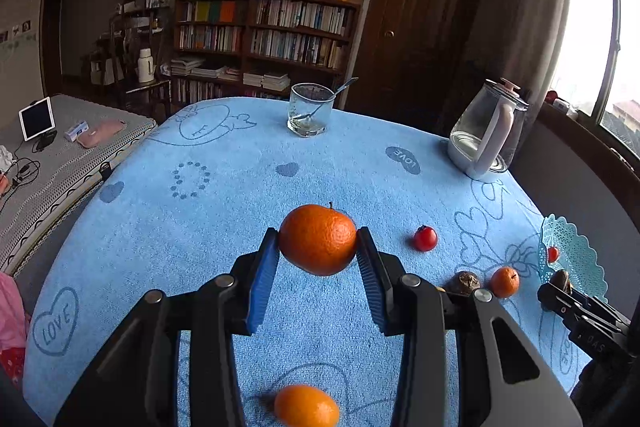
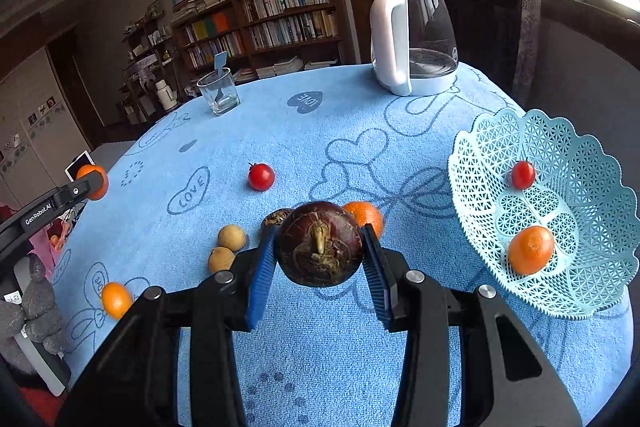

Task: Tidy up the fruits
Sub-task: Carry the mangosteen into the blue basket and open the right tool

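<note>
My left claw [image 1: 318, 247] clamped a mandarin [image 1: 317, 239], my right claw [image 2: 320, 247] a water chestnut [image 2: 320, 243]; either round fruit could slip free above the table [image 2: 320, 131] short of the basket [image 2: 592, 163].

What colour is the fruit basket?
Pale turquoise basket with a lacy openwork pattern; clearest in the right wrist view.

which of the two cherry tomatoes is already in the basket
The cherry tomato resting on the inner wall of the blue lattice basket, above an orange. The other cherry tomato lies out on the blue tablecloth.
</note>
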### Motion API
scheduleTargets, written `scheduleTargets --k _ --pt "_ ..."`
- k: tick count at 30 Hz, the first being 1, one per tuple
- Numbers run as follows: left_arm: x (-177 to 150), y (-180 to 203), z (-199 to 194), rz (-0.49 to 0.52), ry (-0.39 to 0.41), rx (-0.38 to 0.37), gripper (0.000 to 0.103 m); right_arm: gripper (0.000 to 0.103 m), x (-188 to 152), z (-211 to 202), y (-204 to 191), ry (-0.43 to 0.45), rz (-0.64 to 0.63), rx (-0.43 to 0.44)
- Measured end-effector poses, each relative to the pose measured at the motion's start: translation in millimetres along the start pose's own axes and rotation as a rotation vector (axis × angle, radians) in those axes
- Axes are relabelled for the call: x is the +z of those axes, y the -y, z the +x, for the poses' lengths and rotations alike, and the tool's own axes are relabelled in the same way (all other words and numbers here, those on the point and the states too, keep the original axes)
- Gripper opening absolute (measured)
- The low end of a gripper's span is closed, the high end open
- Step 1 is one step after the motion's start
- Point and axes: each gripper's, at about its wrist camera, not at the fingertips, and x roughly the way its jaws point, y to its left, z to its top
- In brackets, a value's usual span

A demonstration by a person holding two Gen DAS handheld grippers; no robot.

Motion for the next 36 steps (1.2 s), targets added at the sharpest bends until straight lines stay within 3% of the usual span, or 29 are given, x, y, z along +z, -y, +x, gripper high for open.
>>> scheduleTargets --k 9,21,28,36 --pt "-0.8 -29.8 -15.7 -0.060 0.015 0.041 0.040 0.043 5.7 -31.8 39.9 0.072 0.090 -0.058" --pt "-6.4 -21.6 -20.1 -0.035 0.011 0.024 0.040 0.043 7.7 -65.3 101.8 0.149 0.233 -0.160" --pt "-8.8 -17.8 -18.1 -0.024 -0.001 0.020 0.040 0.043 0.7 -64.6 144.9 0.140 0.327 -0.233" --pt "-11.9 -14.3 -12.4 -0.016 -0.021 0.017 0.040 0.043 -12.5 -53.5 165.6 0.100 0.361 -0.277"
